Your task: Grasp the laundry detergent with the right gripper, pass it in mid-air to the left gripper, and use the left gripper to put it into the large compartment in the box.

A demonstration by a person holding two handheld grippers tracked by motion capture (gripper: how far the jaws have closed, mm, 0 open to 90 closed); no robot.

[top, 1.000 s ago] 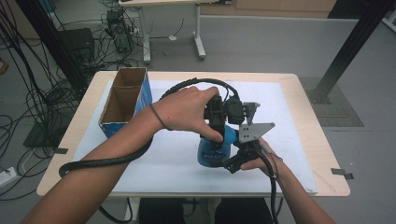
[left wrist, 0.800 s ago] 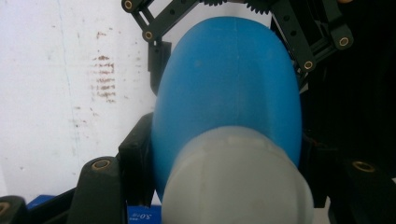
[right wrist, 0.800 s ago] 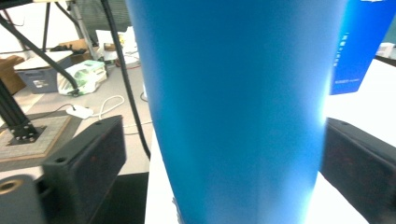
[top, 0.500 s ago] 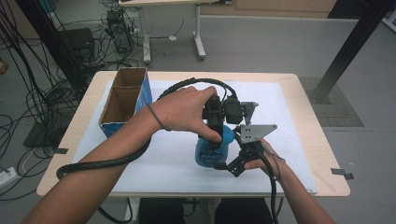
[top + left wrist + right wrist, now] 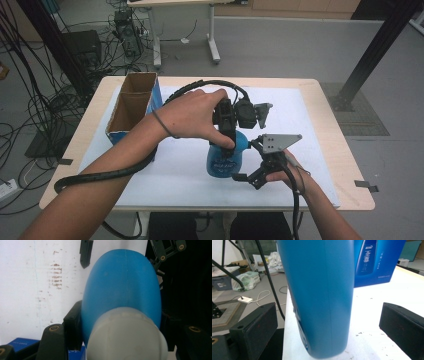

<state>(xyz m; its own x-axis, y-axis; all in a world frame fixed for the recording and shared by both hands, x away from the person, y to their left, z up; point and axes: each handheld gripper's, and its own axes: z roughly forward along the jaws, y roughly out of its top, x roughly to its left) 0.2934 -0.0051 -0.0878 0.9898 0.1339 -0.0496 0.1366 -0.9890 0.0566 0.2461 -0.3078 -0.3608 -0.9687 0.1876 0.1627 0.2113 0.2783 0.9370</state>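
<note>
Open cardboard box (image 5: 131,107) at worktop (image 5: 320,107) left. Centre: blue bottle (image 5: 226,155) stands upright on the white sheet, long axis vertical, neck up. Left tool (image 5: 231,131) clamped on its shoulder below the pale cap (image 5: 126,336). Right tool (image 5: 250,172): jaws spread, clear of the bottle's base either side. Grey floor, cables behind. Right gripper view shows the box's printed blue side (image 5: 377,262).
</note>
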